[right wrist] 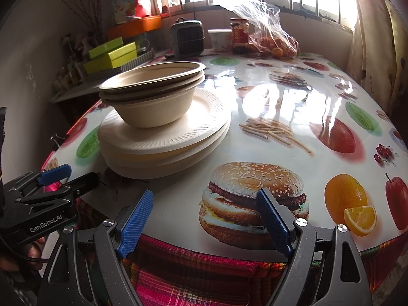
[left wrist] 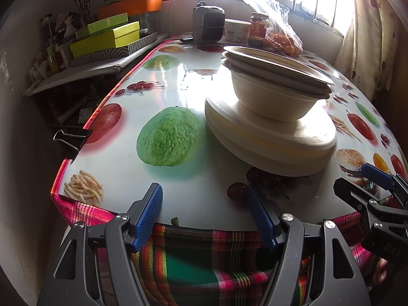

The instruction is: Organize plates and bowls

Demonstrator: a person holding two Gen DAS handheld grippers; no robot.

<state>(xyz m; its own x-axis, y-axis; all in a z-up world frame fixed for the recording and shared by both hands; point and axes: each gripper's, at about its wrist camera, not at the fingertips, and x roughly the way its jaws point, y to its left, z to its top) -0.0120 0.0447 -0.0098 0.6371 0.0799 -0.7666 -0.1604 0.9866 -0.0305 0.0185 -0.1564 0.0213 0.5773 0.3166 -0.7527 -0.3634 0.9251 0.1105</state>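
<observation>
I see the stack of nested beige paper bowls (left wrist: 275,86) on the pile of white paper plates (left wrist: 270,137), ahead and right of my left tongs (left wrist: 206,216), ahead and left of my right tongs (right wrist: 206,221). Both tongs gape empty over the glossy fruit-printed tabletop (left wrist: 183,178).

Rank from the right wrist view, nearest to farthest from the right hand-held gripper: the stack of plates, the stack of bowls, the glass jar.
1. Stack of plates: front left of the right hand-held gripper, on the table.
2. Stack of bowls: sitting on those plates, slightly farther back.
3. Glass jar: far end of the table, by the window.
</observation>
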